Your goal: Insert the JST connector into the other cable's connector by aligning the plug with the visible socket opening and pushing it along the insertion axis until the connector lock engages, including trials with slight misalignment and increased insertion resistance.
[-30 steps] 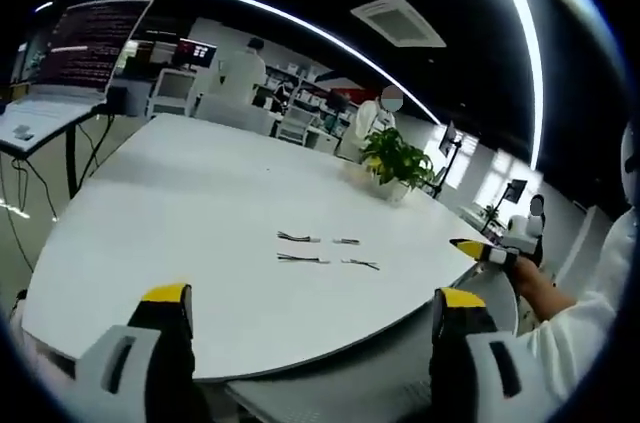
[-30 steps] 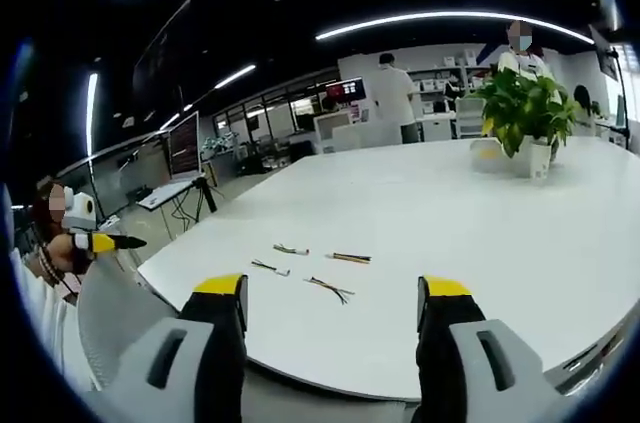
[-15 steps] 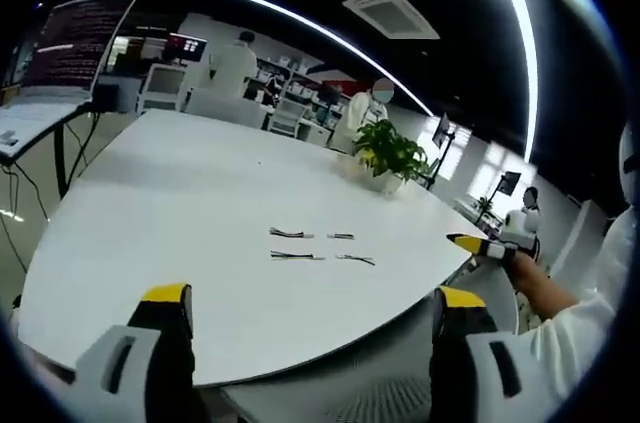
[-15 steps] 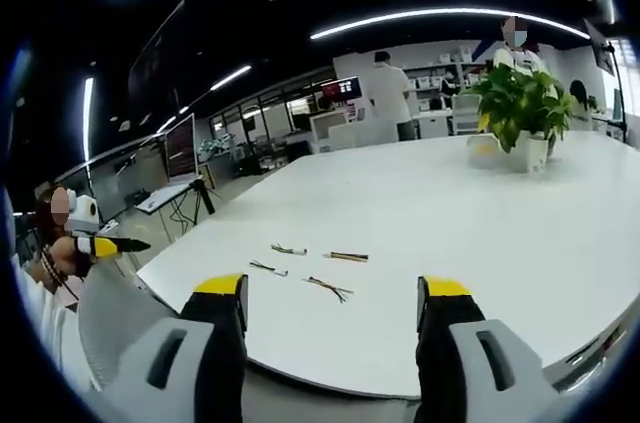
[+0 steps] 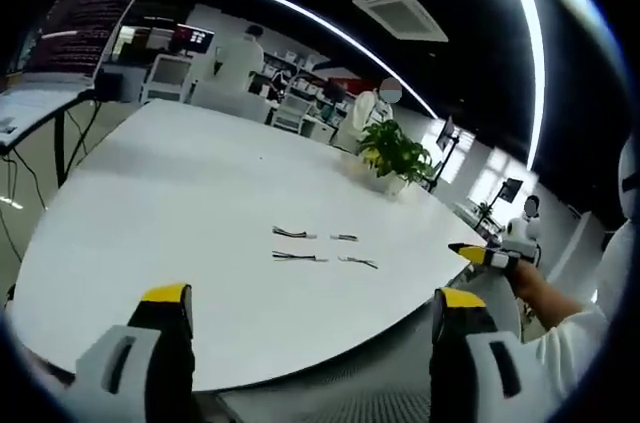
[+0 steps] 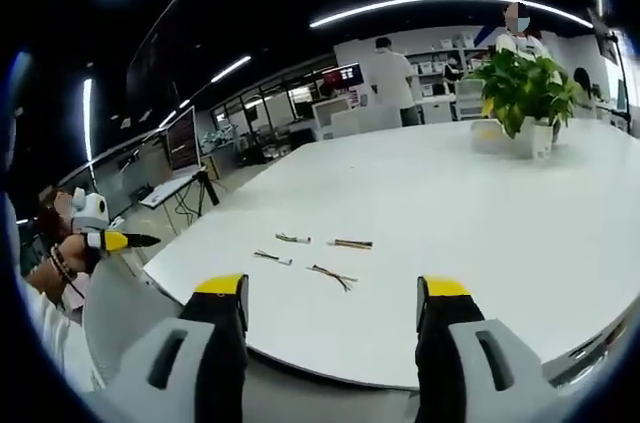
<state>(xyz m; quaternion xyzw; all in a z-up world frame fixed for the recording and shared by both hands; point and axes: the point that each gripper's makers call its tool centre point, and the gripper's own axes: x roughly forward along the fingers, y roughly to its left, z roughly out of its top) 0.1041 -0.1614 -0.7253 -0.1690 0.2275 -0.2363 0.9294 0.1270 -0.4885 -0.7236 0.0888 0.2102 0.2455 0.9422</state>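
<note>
On the white table (image 5: 150,203) — four cables (image 5: 322,248) | left gripper (image 5: 312,303), right gripper (image 6: 332,288) — jaws apart.

Smooth, faintly glossy white table (image 5: 180,213)

Large round white table (image 5: 180,203), four short cable pieces (image 5: 322,249) laid loosely grouped near its edge, apart from one another, potted green plant (image 6: 525,103) set on the far side, well apart.
</note>
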